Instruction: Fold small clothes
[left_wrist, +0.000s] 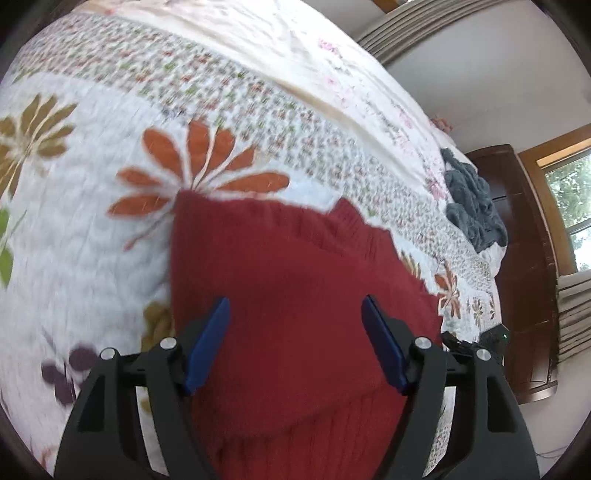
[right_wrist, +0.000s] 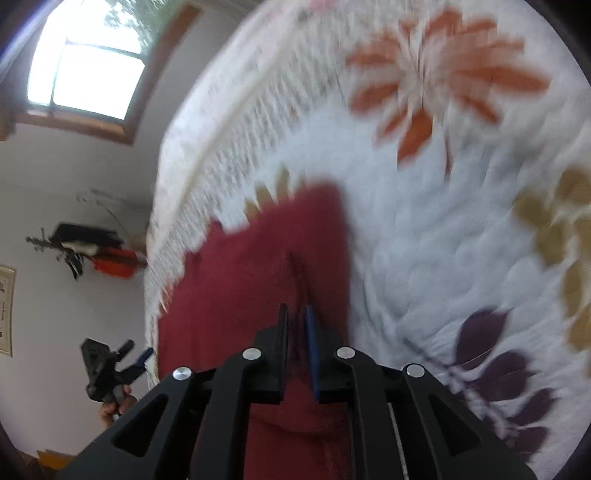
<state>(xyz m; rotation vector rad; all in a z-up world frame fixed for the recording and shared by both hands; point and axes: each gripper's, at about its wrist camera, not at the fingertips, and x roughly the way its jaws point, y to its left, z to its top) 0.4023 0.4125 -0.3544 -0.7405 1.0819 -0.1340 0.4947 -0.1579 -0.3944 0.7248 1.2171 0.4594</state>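
Our right gripper (right_wrist: 295, 332) has its fingers pinched on the red knit garment (left_wrist: 295, 280), which runs ahead; our left gripper (left_wrist: 295, 321) hovers spread-fingered above it.

One dark red knitted garment (left_wrist: 295, 280) lies on one bed covered by a white quilted bedspread (left_wrist: 92, 236) printed with flowers. One crumpled grey-blue knitted piece (left_wrist: 472, 206) sits near the bed's far edge in the left wrist view. Two black hand-held grippers with blue finger pads show: the left gripper (left_wrist: 295, 306) and the right gripper (right_wrist: 295, 314), each with two fingers. In the left wrist view, one large orange flower (left_wrist: 195, 173) shows whole on the bedspread, and one wooden-framed window (left_wrist: 565, 199) stands at the right. One hand (right_wrist: 118, 404) shows in the right wrist view, low at the left.
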